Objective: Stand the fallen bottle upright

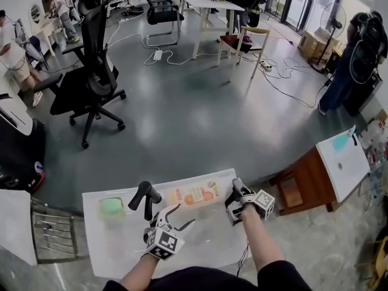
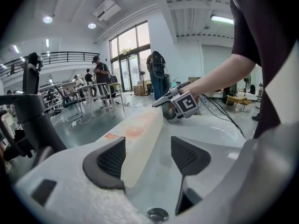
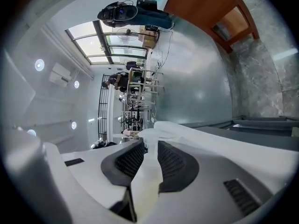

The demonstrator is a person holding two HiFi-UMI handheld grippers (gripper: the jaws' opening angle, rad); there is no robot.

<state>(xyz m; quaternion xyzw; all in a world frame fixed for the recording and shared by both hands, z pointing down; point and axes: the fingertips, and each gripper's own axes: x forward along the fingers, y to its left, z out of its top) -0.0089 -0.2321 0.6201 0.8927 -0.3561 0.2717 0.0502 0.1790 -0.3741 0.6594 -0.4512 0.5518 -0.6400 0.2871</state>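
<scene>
— Since you stand nearer, what has the right gripper (image 1: 230, 200) got?
— It's clenched on one end of the bottle (image 1: 193, 194), a pad tight on either side.
— And the bottle itself?
— Flat on its side on the white table (image 1: 121, 247), reaching from that gripper across to the left gripper (image 1: 186, 214). That one's released, jaws wide. The bottle's other end lies between them, close by its left pad and clear of the other.

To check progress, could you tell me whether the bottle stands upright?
No, the bottle lies on its side on the white table.
</scene>
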